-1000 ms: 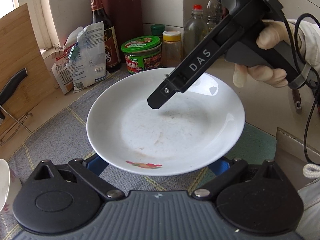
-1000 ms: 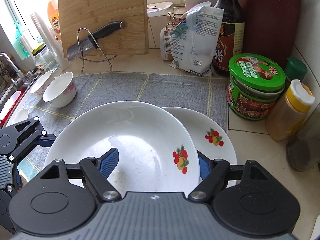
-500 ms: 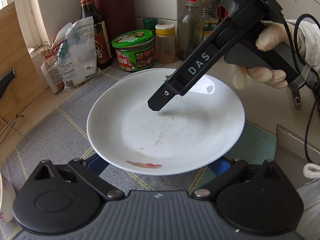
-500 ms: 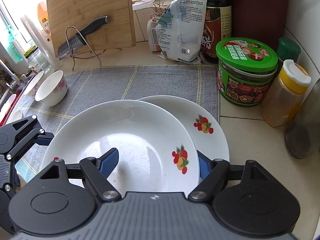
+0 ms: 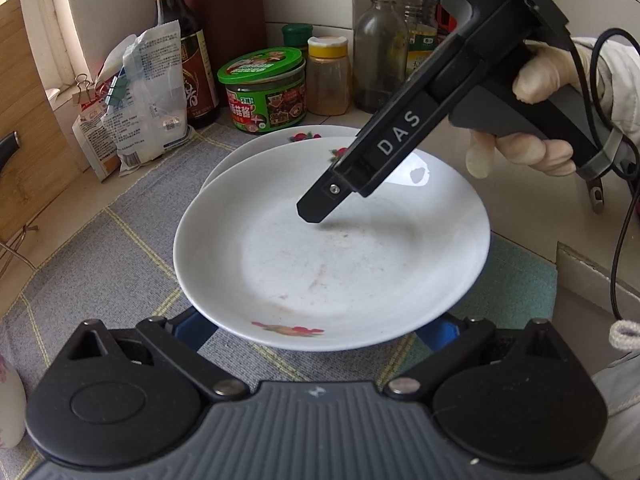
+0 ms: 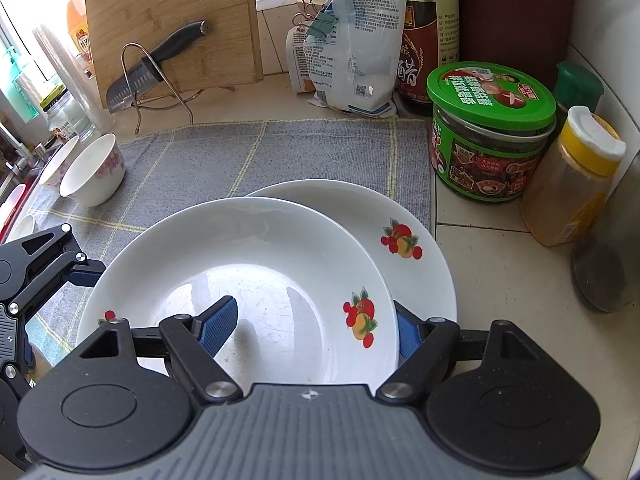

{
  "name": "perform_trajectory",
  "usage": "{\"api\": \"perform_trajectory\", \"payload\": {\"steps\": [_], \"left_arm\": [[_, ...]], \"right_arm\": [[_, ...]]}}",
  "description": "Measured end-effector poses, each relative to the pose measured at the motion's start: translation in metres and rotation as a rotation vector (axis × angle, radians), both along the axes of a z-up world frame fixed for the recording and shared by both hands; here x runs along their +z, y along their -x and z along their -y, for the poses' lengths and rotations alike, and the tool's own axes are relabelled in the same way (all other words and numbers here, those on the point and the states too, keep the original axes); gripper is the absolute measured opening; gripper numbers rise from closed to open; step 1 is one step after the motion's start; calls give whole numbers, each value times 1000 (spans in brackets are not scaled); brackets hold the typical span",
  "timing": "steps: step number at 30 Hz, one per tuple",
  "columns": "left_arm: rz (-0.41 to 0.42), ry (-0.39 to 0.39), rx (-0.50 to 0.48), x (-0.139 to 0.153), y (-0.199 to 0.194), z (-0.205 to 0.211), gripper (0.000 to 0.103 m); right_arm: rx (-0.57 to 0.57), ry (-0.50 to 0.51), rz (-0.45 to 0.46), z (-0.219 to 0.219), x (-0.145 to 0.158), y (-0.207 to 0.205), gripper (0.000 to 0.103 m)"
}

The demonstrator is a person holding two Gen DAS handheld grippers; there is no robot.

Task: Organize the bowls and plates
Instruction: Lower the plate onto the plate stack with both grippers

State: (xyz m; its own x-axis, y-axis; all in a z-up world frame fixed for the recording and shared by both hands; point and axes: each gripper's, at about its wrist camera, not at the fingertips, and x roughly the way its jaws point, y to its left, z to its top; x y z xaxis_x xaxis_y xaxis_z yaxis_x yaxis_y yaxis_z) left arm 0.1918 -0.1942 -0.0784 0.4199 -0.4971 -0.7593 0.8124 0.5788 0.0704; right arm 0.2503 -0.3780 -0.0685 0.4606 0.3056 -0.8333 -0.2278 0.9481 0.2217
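A white plate with fruit prints (image 6: 248,276) (image 5: 332,248) is held over a second matching plate (image 6: 408,232) (image 5: 280,140) that lies on the grey mat. My right gripper (image 6: 316,326) is shut on the upper plate's near rim, one blue finger (image 6: 218,322) inside the plate and the other under its edge. In the left wrist view the right gripper's finger (image 5: 320,208) reaches into the plate from the right. My left gripper (image 5: 316,328) is open, its fingers spread below the plate's near rim. Small white bowls (image 6: 94,170) stand at the mat's left edge.
A green-lidded jar (image 6: 488,136), a yellow-capped spice jar (image 6: 576,176), a soy sauce bottle (image 6: 428,32) and a clipped bag (image 6: 352,44) crowd the back right. A cutting board (image 6: 172,28) and a knife on a wire rack (image 6: 156,68) stand at the back left.
The held plate has moved toward the jars and now overlaps the second plate more. Both grippers moved with it. Jaw states look unchanged.
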Motion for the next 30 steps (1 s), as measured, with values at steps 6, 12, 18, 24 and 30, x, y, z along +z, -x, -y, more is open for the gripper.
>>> {"api": "perform_trajectory", "payload": {"steps": [6, 12, 18, 24, 30], "left_arm": [[2, -4, -8, 0, -1, 2, 101], [4, 0, -8, 0, -2, 3, 101], [14, 3, -18, 2, -2, 1, 101], [3, 11, -17, 1, -4, 3, 101], [11, 14, -25, 0, -5, 2, 102]], "right_arm": [[-15, 4, -1, 1, -1, 0, 84], [-27, 31, 14, 3, 3, 2, 88], [-42, 21, 18, 7, 4, 6, 92], [-57, 27, 18, 8, 5, 8, 95], [-64, 18, 6, 7, 5, 8, 101]]}}
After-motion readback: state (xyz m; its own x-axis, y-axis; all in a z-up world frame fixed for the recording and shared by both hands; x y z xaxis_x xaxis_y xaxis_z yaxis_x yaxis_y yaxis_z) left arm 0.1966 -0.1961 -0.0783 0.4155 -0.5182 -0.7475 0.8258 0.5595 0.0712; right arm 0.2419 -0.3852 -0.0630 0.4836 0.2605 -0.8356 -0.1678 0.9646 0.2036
